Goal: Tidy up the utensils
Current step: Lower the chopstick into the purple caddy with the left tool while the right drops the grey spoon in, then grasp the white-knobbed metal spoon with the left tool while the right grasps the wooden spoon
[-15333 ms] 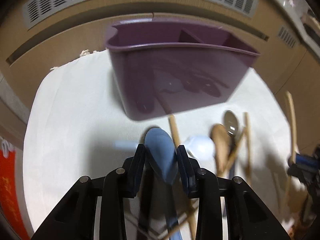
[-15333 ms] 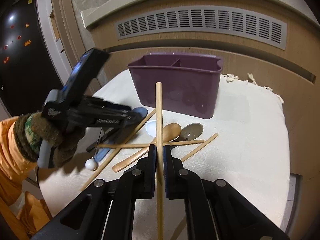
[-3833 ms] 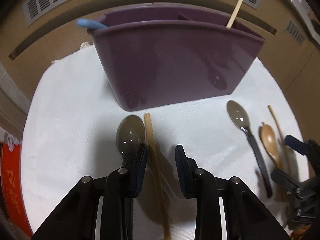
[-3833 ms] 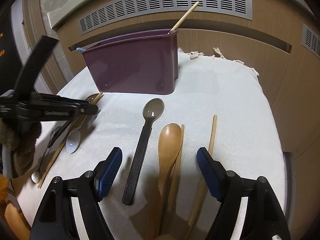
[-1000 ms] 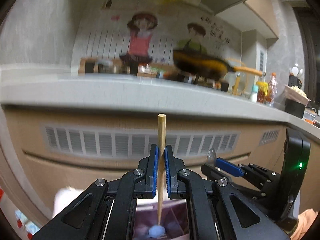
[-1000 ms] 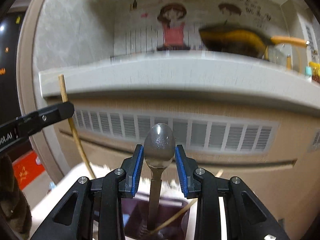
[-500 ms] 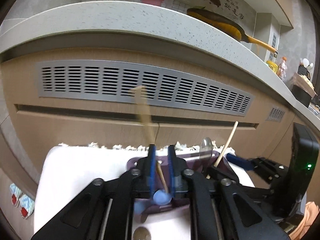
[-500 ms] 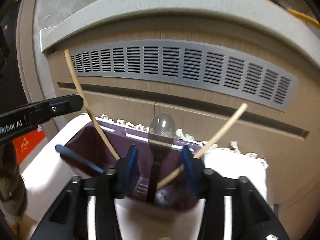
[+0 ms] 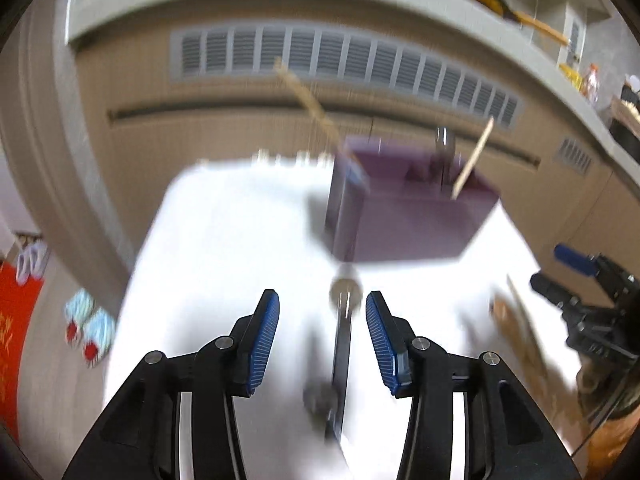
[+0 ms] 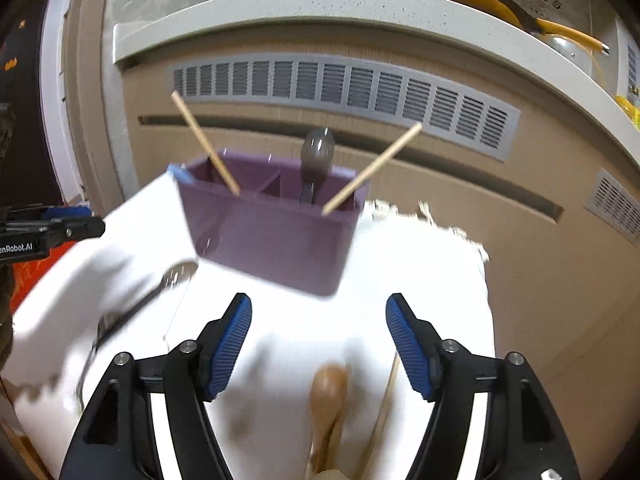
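- On the white cloth (image 10: 420,264) covering the table, seen from the right wrist camera, the left gripper (image 10: 60,226) shows at the far left edge as a black arm with a blue pad; that view does not show how far apart its jaws are.
- Just right of it, a dark-handled spoon (image 10: 160,288) lies flat on the cloth, its bowl close to the lower left corner of the purple caddy (image 10: 272,240).
- The caddy stands upright near the back of the cloth, split by a divider into a left and a right compartment.
- In the left compartment a blue utensil (image 10: 180,174) juts over the left corner and a wooden chopstick (image 10: 204,146) leans up to the left.
- In the right compartment a grey spoon (image 10: 316,156) stands bowl up, and a second chopstick (image 10: 372,168) leans up to the right.
- In the foreground the right gripper (image 10: 319,344) hangs above the cloth, jaws spread wide and holding nothing.
- Beneath it lies a wooden spoon (image 10: 328,396), with a thin wooden stick (image 10: 386,404) just to its right.
- In the left wrist view the left gripper (image 9: 322,336) is also wide open and empty, over a dark-handled spoon (image 9: 344,320) lying between its jaws; that picture is blurred.
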A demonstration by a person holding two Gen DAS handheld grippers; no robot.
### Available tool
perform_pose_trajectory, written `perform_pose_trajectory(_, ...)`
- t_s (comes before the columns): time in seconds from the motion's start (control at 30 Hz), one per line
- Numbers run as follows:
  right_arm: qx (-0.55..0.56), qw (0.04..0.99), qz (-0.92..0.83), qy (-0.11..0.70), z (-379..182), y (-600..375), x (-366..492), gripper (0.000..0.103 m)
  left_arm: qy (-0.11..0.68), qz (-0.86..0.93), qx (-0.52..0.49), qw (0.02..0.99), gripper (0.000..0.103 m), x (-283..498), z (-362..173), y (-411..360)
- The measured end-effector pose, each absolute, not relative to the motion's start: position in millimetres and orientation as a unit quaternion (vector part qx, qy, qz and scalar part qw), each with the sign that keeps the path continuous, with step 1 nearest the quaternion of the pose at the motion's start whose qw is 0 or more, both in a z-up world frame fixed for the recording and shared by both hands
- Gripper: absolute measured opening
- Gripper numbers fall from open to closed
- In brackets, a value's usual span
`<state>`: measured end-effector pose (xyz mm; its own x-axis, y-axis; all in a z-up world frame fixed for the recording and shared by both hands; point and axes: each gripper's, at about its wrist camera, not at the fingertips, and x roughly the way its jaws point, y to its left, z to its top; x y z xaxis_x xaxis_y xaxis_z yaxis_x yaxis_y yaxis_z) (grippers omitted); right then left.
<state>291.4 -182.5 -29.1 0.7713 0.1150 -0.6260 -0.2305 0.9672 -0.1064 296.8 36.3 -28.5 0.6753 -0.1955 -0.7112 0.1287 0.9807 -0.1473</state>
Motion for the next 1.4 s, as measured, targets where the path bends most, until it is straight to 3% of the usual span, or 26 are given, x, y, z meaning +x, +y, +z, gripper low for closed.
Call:
perform_pose_trajectory(0.2,-0.096,0.93,0.092,0.343,-51,-185,257,0.073,0.462,-0.111,-0.046,0.879,0.046,264,-71,29)
perform_pose_trajectory(0.43,-0.11,0.932,0.076,0.336,-61,-189,235,0.075,0.487,-0.116,-0.04,0.865,0.046,260,-77,20)
perform_pose_trajectory(0.7,-0.08,0.929,0.073,0.355,-76,-198,240,0.077,0.46,-0.168,0.045,0.871,0.046,172,-76,-14)
perform_pose_trajectory(0.87,-0.076,0.931,0.075,0.35,-76,-196,234,0.077,0.436,-0.106,0.058,0.892,0.044,168,-82,-21)
perform_pose_trajectory(1.1,-0.085,0.937,0.058,0.333,-68,-200,222,0.077,0.447,-0.096,0.045,0.888,0.023,173,-94,-19)
perform_pose_trajectory(1.4,-0.084,0.939,0.065,0.326,-56,-205,217,0.077,0.352,-0.107,0.036,0.929,0.023,162,-33,-2)
